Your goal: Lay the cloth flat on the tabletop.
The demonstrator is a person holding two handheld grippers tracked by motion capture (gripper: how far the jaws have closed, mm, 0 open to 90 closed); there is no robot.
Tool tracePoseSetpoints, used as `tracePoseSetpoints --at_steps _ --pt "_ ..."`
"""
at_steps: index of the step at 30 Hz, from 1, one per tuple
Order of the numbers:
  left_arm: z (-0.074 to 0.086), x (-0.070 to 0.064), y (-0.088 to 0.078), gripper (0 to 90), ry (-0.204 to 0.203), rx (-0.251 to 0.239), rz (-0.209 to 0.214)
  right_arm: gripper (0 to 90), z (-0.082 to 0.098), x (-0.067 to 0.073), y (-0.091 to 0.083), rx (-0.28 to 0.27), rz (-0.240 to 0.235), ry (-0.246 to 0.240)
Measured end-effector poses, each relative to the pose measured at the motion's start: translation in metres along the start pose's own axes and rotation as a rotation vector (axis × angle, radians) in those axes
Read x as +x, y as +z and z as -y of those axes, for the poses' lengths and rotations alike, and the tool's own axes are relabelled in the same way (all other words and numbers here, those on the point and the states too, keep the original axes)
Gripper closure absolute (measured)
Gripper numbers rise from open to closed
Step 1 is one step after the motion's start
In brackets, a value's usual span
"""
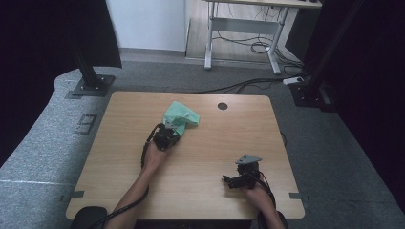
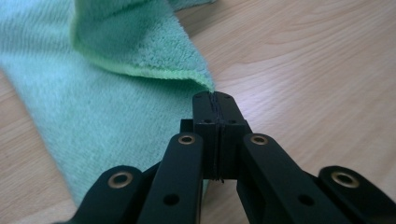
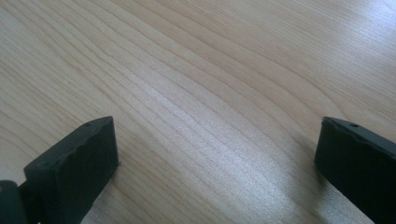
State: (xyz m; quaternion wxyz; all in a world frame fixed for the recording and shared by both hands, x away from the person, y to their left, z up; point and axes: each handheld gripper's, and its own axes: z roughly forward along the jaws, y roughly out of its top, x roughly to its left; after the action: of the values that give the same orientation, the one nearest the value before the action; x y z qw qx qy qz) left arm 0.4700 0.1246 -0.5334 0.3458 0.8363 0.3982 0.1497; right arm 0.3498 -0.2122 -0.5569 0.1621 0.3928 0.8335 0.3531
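Note:
A mint-green cloth [image 1: 180,115] lies crumpled on the far middle of the wooden table [image 1: 215,148]. My left gripper [image 1: 171,131] meets its near edge. In the left gripper view the jaws are pressed together, and the left gripper [image 2: 214,97] pinches a raised, folded-over corner of the cloth [image 2: 116,70] at its tips. My right gripper [image 1: 228,180] rests near the table's front right, far from the cloth. In the right gripper view the right gripper [image 3: 217,154] has its jaws wide apart over bare wood, with nothing between them.
A dark round cable hole [image 1: 222,106] sits near the table's far edge. Black stand bases [image 1: 90,86] flank the table on the grey carpet. A desk frame [image 1: 243,38] and cables [image 1: 248,86] lie beyond.

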Motion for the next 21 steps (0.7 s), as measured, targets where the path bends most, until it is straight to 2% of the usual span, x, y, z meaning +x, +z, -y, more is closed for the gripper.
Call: tracePoseSetpoints --at_steps 4,6,8,9,12,14,15,16,17,18,19,21 --pt "-0.004 -0.006 -0.008 88.8 0.014 -0.016 0.015 0.0 0.0 0.0 0.0 0.0 0.0 0.0" --pt "-0.008 -0.011 -0.021 88.9 0.026 -0.038 0.026 0.0 0.0 0.0 0.0 0.0 0.0 0.0" --pt "-0.008 -0.012 -0.024 89.0 0.027 -0.045 0.028 0.0 0.0 0.0 0.0 0.0 0.0 0.0" --pt "-0.011 -0.013 -0.035 89.1 0.03 -0.065 0.038 0.0 0.0 0.0 0.0 0.0 0.0 0.0" --pt "-0.018 -0.013 -0.055 89.2 0.023 -0.11 0.061 0.0 0.0 0.0 0.0 0.0 0.0 0.0" --pt "-0.02 -0.014 -0.06 89.2 0.02 -0.125 0.067 0.0 0.0 0.0 0.0 0.0 0.001 -0.001" --pt "-0.028 -0.015 -0.077 89.3 0.018 -0.17 0.082 0.0 0.0 0.0 0.0 0.0 0.0 -0.001" --pt "-0.028 -0.015 -0.077 89.3 0.018 -0.17 0.082 0.0 0.0 0.0 0.0 0.0 0.0 -0.001" --pt "-0.038 -0.017 -0.099 89.3 0.024 -0.23 0.102 0.0 0.0 0.0 0.0 0.0 0.0 0.0" --pt "-0.038 -0.017 -0.099 89.3 0.024 -0.23 0.102 0.0 0.0 0.0 0.0 0.0 0.0 0.0" --pt "-0.046 -0.018 -0.119 89.3 0.025 -0.287 0.117 0.0 0.0 0.0 0.0 -0.001 -0.001 -0.001" --pt "-0.051 -0.017 -0.134 89.3 0.027 -0.327 0.117 0.0 0.0 0.0 0.0 -0.001 0.0 -0.002"
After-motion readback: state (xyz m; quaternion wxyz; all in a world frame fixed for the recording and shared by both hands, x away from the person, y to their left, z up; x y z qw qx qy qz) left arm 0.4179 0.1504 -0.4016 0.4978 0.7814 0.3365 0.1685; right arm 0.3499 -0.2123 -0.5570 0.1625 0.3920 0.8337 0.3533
